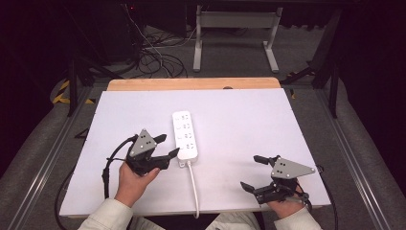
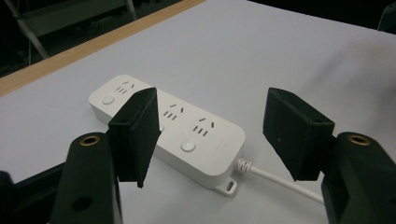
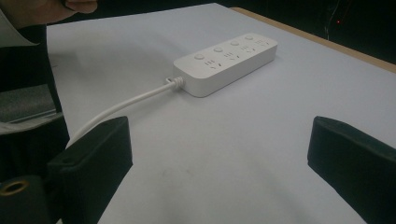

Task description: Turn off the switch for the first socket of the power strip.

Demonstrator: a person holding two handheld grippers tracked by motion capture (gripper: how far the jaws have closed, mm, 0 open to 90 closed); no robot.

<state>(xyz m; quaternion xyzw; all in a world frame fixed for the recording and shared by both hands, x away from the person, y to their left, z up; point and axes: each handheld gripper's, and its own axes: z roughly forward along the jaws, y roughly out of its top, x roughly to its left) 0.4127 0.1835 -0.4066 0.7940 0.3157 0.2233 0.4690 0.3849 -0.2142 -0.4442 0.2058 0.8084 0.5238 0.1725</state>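
white-topped table [image 1: 249,143] carries a white power strip [image 1: 185,134] with its cord [image 1: 193,184].

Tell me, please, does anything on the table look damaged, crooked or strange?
Nothing stands out. The white power strip lies flat and intact on the white table, its cord running off the near edge. Nothing is plugged in.

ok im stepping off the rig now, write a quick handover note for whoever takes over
Left claw: open, empty, close beside the cable end of the white plastic power strip, one jaw near its corner; contact can't be confirmed.
Right claw: open, empty, over bare white tabletop at the near right, well clear of the strip.
The strip lies flat mid-table with nothing plugged in; its white cable runs off the near edge.
Done: nothing gripped yet.
Left: probably close the left claw on the strip; the right claw is free to assist.
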